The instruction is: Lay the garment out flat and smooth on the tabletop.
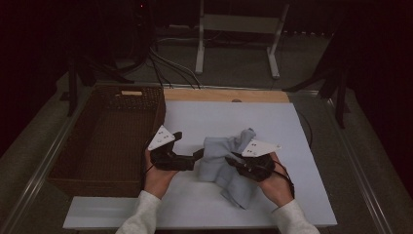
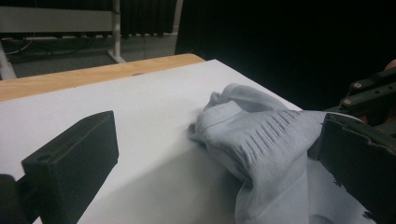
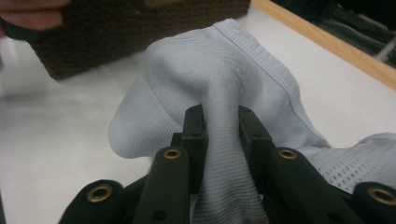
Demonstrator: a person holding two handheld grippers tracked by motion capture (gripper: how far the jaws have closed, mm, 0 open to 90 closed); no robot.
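Pinching a fold of the pale grey knitted garment (image 3: 219, 93), the right gripper (image 3: 219, 121) was clamped on the cloth, while the left gripper (image 2: 205, 158) stood agape, its jaws unclenched beside the fabric. The garment lay bunched at the white board's (image 1: 292, 122) centre; a brown wicker basket (image 1: 107, 141) sat at nine o'clock.

Left gripper (image 1: 197, 155): jaws wide apart, lying level, pointing right. Right gripper (image 1: 233, 158): jaws pinched nearly together, pointing left. Both forearms in pale sleeves (image 1: 142, 214).
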